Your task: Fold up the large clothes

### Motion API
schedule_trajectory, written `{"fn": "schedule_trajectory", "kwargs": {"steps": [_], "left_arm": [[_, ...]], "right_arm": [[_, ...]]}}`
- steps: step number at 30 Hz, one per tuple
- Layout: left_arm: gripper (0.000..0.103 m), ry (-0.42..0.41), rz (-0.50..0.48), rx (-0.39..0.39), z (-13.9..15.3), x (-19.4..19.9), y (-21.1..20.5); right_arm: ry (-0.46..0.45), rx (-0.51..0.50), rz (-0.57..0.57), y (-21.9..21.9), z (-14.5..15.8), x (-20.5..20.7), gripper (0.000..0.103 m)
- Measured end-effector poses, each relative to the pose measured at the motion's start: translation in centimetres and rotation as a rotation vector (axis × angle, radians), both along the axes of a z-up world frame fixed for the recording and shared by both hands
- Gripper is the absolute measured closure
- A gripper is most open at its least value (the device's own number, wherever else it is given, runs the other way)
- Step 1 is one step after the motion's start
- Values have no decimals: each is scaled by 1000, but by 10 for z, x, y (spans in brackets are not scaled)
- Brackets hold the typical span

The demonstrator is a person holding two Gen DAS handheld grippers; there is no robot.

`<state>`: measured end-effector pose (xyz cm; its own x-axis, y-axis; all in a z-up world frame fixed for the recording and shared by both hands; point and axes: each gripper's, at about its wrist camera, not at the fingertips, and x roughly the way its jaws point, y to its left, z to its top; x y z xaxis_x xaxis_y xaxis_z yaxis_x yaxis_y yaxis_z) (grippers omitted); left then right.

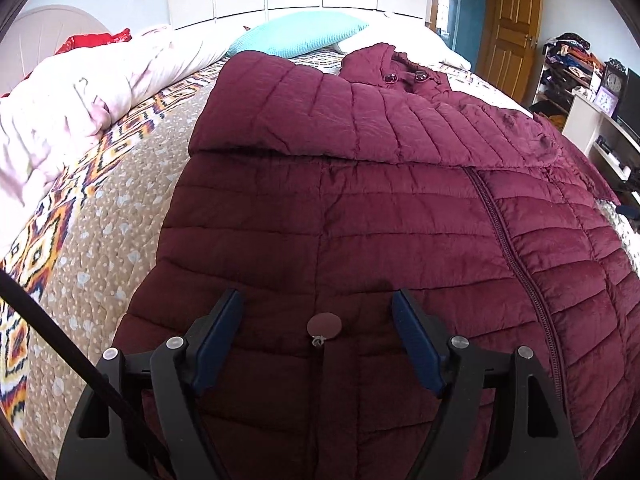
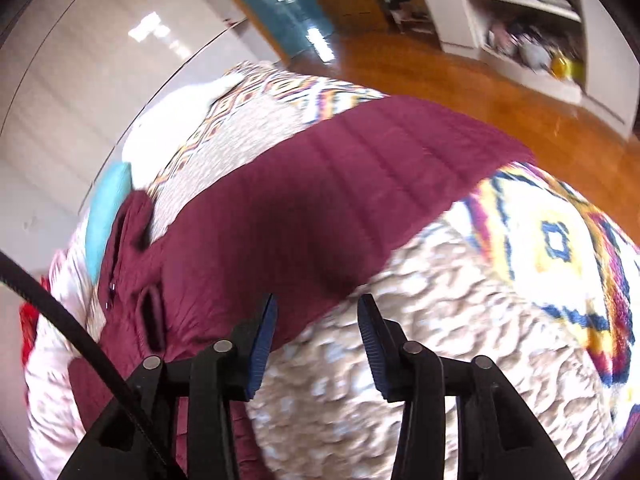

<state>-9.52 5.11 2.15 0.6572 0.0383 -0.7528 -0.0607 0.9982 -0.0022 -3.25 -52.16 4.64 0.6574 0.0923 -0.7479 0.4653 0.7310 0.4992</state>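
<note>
A maroon quilted jacket [image 1: 360, 208] lies front up on the patterned bedspread [image 1: 80, 248], zipped, with one sleeve [image 1: 320, 120] folded across its chest. My left gripper [image 1: 318, 304] hovers open over the jacket's lower front. A small round pull tag [image 1: 324, 325] lies on the fabric between the fingers, untouched. In the tilted, blurred right wrist view the other sleeve [image 2: 352, 184] stretches out over the bedspread [image 2: 440, 320] toward the bed's edge. My right gripper [image 2: 316, 308] is open just beside that sleeve's lower edge, with nothing between its pads.
A pink duvet [image 1: 60, 104] and a teal pillow [image 1: 300, 36] lie at the bed's far side. A wooden door [image 1: 512, 20] and cluttered shelves [image 1: 568, 68] stand to the right. A wooden floor [image 2: 480, 92] lies past the bed. A black cable [image 1: 60, 352] crosses the lower left.
</note>
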Motion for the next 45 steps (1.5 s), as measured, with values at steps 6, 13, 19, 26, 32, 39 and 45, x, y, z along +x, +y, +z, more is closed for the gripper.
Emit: {"fn": "schedule_trajectory", "kwargs": {"steps": [6, 13, 19, 26, 32, 39, 45], "left_arm": [[23, 11, -1, -12, -3, 2, 2], [21, 18, -5, -30, -5, 4, 5], [21, 18, -5, -34, -5, 4, 5], [21, 16, -5, -46, -5, 4, 6], [21, 11, -6, -65, -4, 3, 9], [22, 22, -45, -57, 23, -2, -1], [22, -78, -205, 24, 89, 1, -66]], "right_arm": [[-54, 165, -108, -47, -17, 1, 51], [-46, 126, -177, -59, 8, 22, 94], [-208, -37, 95, 15, 99, 16, 96], [-283, -74, 616, 188, 120, 10, 97], [-114, -41, 801, 281, 42, 23, 97], [-85, 74, 710, 262, 2, 18, 80], [-224, 35, 590, 205, 33, -39, 61]]}}
